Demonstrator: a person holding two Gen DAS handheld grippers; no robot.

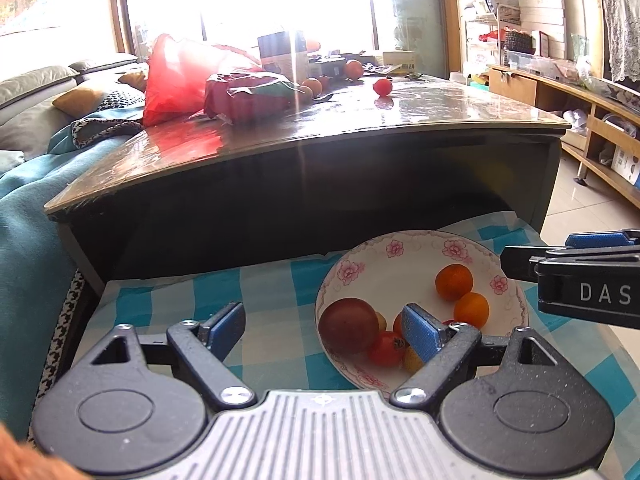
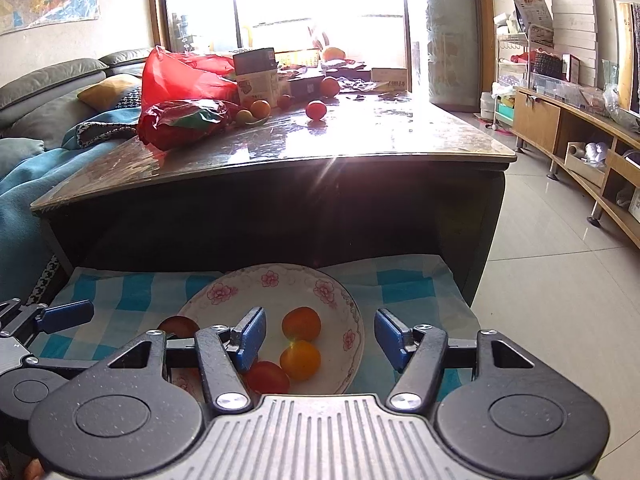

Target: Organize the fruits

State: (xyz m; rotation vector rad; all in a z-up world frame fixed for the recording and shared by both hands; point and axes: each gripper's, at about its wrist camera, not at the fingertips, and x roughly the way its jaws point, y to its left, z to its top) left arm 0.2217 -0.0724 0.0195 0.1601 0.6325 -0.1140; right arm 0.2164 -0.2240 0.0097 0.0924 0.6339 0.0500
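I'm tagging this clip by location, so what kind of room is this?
Most likely a home living room: a grey sofa with cushions on the left, a large glossy coffee table strewn with fruit and a red bag, and a long wooden media cabinet along the right wall.

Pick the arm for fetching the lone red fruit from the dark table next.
Right, marginally. Both tongs are open and empty near the plate. The lone red fruit sits nearly dead ahead of the right tongs; from the left tongs it lies off to the right.
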